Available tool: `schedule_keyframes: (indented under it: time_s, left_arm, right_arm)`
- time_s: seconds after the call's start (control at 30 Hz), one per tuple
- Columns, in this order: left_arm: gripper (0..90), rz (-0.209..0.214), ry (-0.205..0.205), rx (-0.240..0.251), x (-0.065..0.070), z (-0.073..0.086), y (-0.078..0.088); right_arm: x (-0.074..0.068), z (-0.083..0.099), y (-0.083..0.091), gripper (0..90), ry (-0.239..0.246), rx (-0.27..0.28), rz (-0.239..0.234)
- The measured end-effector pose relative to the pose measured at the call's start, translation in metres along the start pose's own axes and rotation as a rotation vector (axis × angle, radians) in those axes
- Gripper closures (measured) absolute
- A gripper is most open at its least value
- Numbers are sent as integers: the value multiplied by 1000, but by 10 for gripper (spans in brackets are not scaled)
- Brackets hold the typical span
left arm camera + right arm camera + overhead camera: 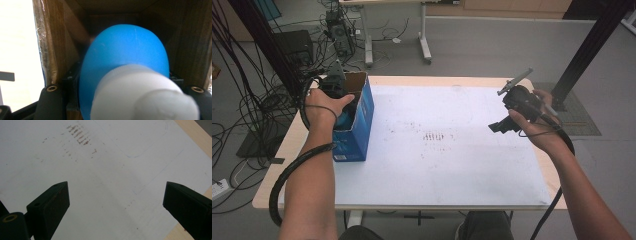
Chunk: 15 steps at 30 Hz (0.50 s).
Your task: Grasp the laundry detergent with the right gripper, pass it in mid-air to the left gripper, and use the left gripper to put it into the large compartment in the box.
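While the high view hides it, left claw [125,100] grips a blue bottle [125,57].

The left gripper [343,102] points down, its jaws clamped tight. The right gripper [501,126] hovers with jaws spread wide, nothing between them.

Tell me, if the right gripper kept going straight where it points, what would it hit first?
Probably the white sheet covering the table: the right gripper, jaws wide apart with nothing between them, points down at its bare surface.
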State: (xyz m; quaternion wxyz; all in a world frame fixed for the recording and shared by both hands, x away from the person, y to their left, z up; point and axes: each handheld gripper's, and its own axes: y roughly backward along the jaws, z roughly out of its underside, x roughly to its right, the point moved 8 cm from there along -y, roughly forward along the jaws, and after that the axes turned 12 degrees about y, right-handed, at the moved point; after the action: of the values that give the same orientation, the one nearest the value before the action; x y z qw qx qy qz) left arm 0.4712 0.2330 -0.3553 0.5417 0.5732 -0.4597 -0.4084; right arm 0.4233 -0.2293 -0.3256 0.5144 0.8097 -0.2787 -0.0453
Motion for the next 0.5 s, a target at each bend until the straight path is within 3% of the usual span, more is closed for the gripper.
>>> schedule_keyframes:
  time_s: [0.5]
  left_arm:
    - [356, 0, 1, 5, 0, 0, 0]
  right_arm:
    - [0, 1, 2, 68, -1, 2, 2]
